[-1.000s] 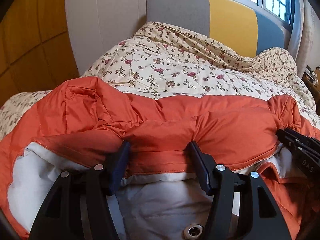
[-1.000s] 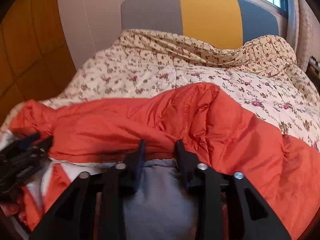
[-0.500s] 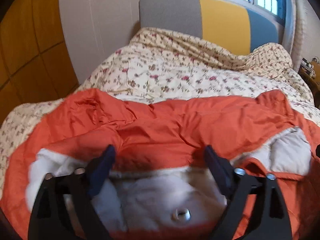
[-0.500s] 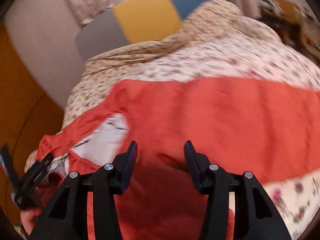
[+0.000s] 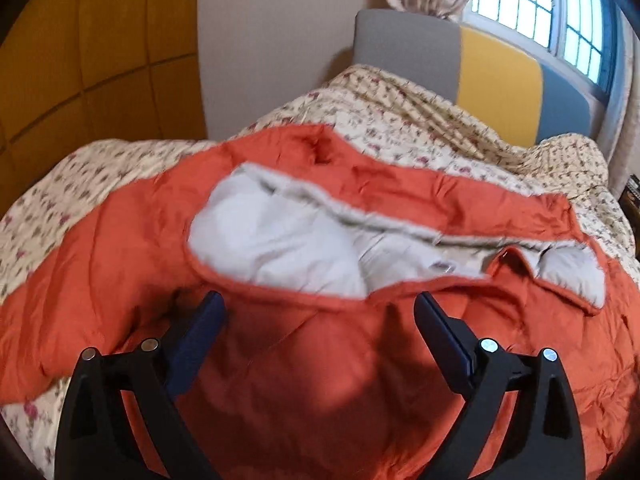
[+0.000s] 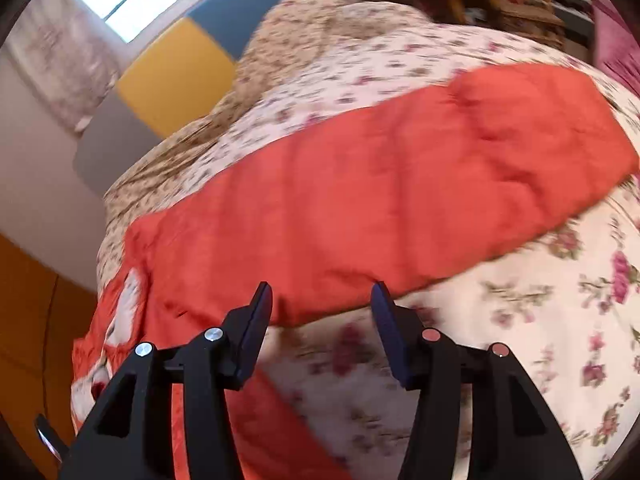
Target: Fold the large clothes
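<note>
The puffy orange jacket sprawls across the flowered bedspread, soft, light and likely slippery, best pinched at a hem or sleeve edge; the left gripper gapes wide and empty, the right gripper half-spread, holding nothing.

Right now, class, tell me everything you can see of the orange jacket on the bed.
The orange jacket is a puffy, quilted garment, seemingly padded, with a smooth orange shell and a pale grey lining showing where its top lies open. It lies spread and rumpled on the floral bedspread, one long part, probably a sleeve, stretched flat across the bed. Neither the left tongs nor the right tongs grip it.
</note>
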Motion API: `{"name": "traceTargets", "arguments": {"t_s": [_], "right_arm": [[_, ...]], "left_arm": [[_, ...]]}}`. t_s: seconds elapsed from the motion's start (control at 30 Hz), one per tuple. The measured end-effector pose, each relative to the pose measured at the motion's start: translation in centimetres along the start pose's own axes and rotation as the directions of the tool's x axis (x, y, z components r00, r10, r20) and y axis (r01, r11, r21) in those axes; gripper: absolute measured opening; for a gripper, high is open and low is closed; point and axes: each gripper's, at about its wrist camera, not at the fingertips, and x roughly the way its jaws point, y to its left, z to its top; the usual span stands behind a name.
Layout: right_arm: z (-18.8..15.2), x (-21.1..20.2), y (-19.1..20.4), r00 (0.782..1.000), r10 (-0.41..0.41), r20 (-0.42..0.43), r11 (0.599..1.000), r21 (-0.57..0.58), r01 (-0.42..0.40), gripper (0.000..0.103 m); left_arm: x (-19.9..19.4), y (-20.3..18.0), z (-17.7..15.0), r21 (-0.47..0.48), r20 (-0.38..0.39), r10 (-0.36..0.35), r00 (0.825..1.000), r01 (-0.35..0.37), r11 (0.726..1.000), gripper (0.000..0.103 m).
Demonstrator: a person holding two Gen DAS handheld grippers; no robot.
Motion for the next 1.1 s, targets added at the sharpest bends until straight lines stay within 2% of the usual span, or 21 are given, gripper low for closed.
{"name": "traceTargets", "arguments": {"t_s": [0.07,0.17,0.27,0.37,0.47,0.6,0.7,0.87,0.93,1.1], "right_arm": [[0.5,-0.5,-1.9,1.0,-0.014,0.013,0.998,0.055,0.013,0.053],[1.1,-1.2,-5.2,0.998,-0.057,0.04,0.984,0.174,0.049,0.057],[2.0,-1.3,-8.1,0.997,-0.001,0.074,0.959,0.283,-0.02,0.055],[3.2,-2.0,-10.2,0.99,-0.018,0.142,0.942,0.334,-0.031,0.055],[3.8,-1.9,-12.0,0.982,-0.01,0.188,0.918,0.391,-0.065,0.046],[4.2,-1.6,-12.4,0.976,-0.056,0.208,0.912,0.408,-0.035,0.024],[4.8,-1.6,-10.0,0.966,-0.12,0.23,0.943,0.33,0.038,0.013],[4.1,-3.5,-3.5,0.922,-0.124,0.368,0.991,0.089,0.098,0.011],[3.4,-3.9,0.2,0.903,-0.089,0.421,0.992,-0.044,0.119,0.011],[0.5,-3.4,7.0,0.892,0.02,0.452,0.953,-0.278,0.12,0.01]], "left_arm": [[0.7,-0.1,-0.6,0.014,-0.041,0.003,0.999,-0.002,1.0,0.095],[1.0,-0.1,-0.8,0.016,-0.05,0.004,0.999,-0.003,1.0,0.095],[1.5,0.0,-1.1,0.007,-0.067,0.0,0.998,0.001,1.0,0.095],[1.6,0.1,-1.3,-0.001,-0.074,-0.008,0.997,0.007,1.0,0.096],[1.5,0.2,-1.2,-0.003,-0.076,-0.008,0.997,0.008,1.0,0.096],[1.4,0.4,-1.2,-0.004,-0.08,-0.009,0.997,0.008,1.0,0.097],[1.7,0.4,-1.2,-0.005,-0.09,-0.01,0.996,0.009,1.0,0.099],[1.9,0.4,-1.2,-0.002,-0.102,-0.006,0.995,0.006,1.0,0.1],[2.0,0.3,-1.2,-0.004,-0.103,-0.008,0.995,0.008,1.0,0.1],[2.0,0.4,-1.1,-0.006,-0.104,-0.01,0.995,0.009,1.0,0.1]]}}
